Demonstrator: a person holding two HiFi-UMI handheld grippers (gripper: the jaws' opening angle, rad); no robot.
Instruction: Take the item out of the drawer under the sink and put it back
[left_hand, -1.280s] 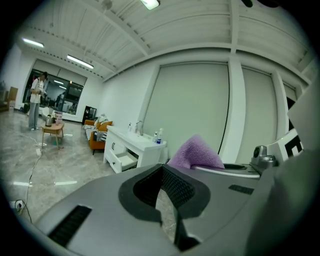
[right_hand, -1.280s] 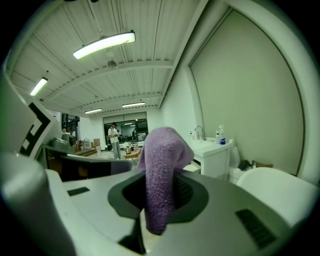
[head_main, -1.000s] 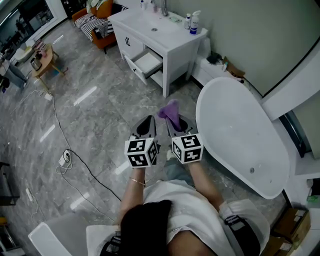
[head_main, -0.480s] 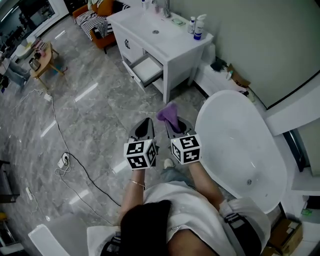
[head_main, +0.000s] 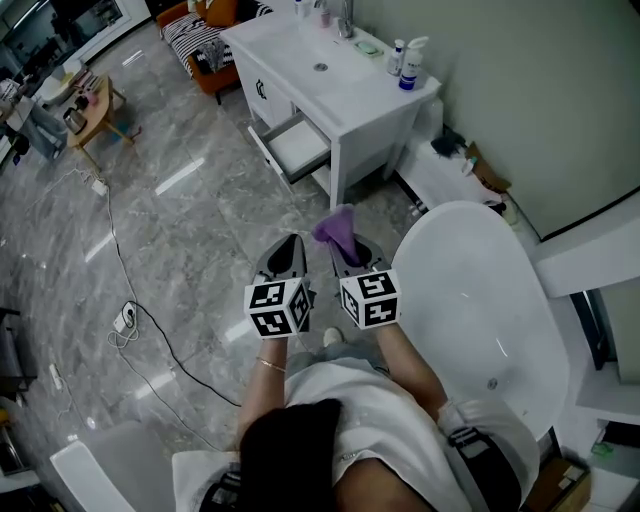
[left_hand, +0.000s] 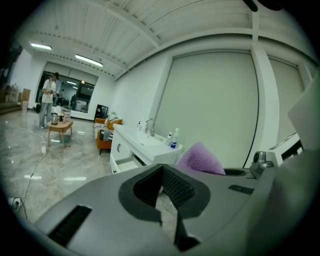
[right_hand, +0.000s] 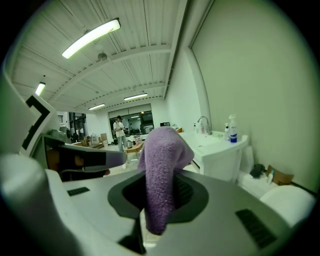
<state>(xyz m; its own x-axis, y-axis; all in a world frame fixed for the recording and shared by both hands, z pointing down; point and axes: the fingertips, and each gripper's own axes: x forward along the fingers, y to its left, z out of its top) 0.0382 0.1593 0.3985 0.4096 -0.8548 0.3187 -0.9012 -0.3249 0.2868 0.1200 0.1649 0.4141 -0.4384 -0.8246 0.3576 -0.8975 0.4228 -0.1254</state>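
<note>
In the head view my right gripper (head_main: 347, 250) is shut on a purple cloth (head_main: 337, 228), which sticks up from its tip. The right gripper view shows the cloth (right_hand: 160, 170) hanging down between the jaws of that gripper (right_hand: 160, 194). My left gripper (head_main: 291, 258) is held beside it, shut with nothing in it, and in its own view the left gripper's (left_hand: 161, 175) pads meet at the tip. Ahead stands the white sink cabinet (head_main: 372, 108) with its drawer (head_main: 298, 147) pulled open. Both grippers are well short of the drawer, over the floor.
A white bathtub (head_main: 480, 300) lies close on the right. A cable and power strip (head_main: 130, 316) trail over the marble floor on the left. Bottles (head_main: 410, 62) stand on the sink top. A sofa (head_main: 195, 35) and a small table (head_main: 88, 108) are farther off.
The sink cabinet and open drawer have drawn a little nearer and shifted right in the head view. Both grippers keep the same pose, and the cloth stays held.
</note>
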